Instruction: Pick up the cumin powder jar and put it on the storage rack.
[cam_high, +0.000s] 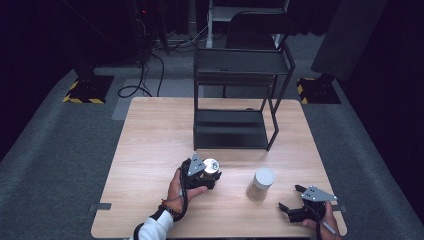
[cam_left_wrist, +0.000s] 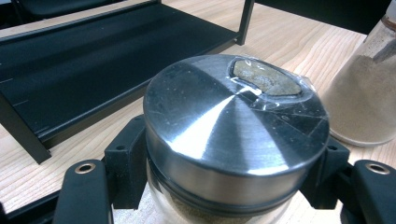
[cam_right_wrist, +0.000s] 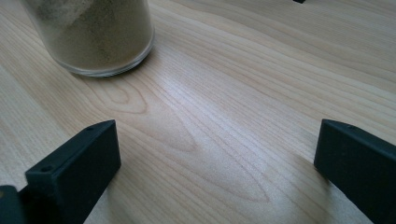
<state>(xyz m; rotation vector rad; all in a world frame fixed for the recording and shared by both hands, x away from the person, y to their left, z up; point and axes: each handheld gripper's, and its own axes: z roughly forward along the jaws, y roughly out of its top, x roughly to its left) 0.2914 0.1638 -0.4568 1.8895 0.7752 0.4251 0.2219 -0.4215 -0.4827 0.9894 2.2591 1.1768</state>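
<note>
A glass jar with a shiny metal lid (cam_high: 211, 165) stands on the wooden table (cam_high: 150, 150) left of centre. My left gripper (cam_high: 209, 174) is shut on it. In the left gripper view the black pads (cam_left_wrist: 125, 168) press the glass just under the lid (cam_left_wrist: 224, 121) from both sides. A second jar of pale powder with a white lid (cam_high: 261, 184) stands to the right, apart from both grippers. My right gripper (cam_high: 291, 197) rests near the table's front right corner, open, with bare wood between its fingers (cam_right_wrist: 74, 168). That powder jar's base (cam_right_wrist: 93, 32) sits beyond its left jaw.
A black two-level metal rack (cam_high: 235, 127) stands at the back middle of the table, its lower shelf (cam_left_wrist: 93, 70) just beyond the held jar. The powder jar (cam_left_wrist: 364, 93) is close on the held jar's right. A chair and cables lie behind the table.
</note>
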